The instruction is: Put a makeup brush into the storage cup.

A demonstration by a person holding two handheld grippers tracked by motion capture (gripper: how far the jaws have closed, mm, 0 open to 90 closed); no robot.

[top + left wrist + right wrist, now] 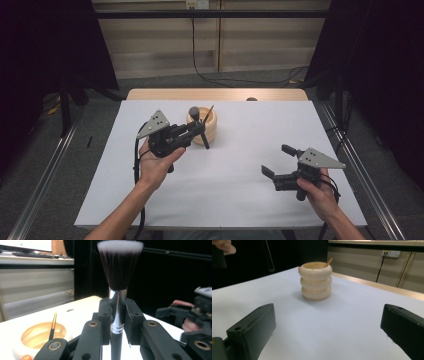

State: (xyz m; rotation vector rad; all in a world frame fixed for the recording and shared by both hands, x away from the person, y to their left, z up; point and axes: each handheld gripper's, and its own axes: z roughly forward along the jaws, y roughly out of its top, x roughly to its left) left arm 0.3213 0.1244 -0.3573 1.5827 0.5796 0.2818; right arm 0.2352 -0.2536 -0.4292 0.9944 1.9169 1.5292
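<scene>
Between the left claw's (pixel 117 322) jaws, the makeup brush (pixel 118 285) stands clamped upright.

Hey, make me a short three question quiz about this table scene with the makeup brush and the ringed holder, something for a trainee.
1. True or false: the left gripper has its jaws shut on the makeup brush.
2. How do the right gripper jaws stand? A) wide apart with nothing between them B) shut on a pencil C) shut on the holder
3. Fill in: a thin gold-tipped stick leans inside the cream ringed ____.

Key
1. True; the jaws clamp the handle at its silver ferrule, bristles pointing up.
2. A
3. holder, standing on the white table.
</scene>
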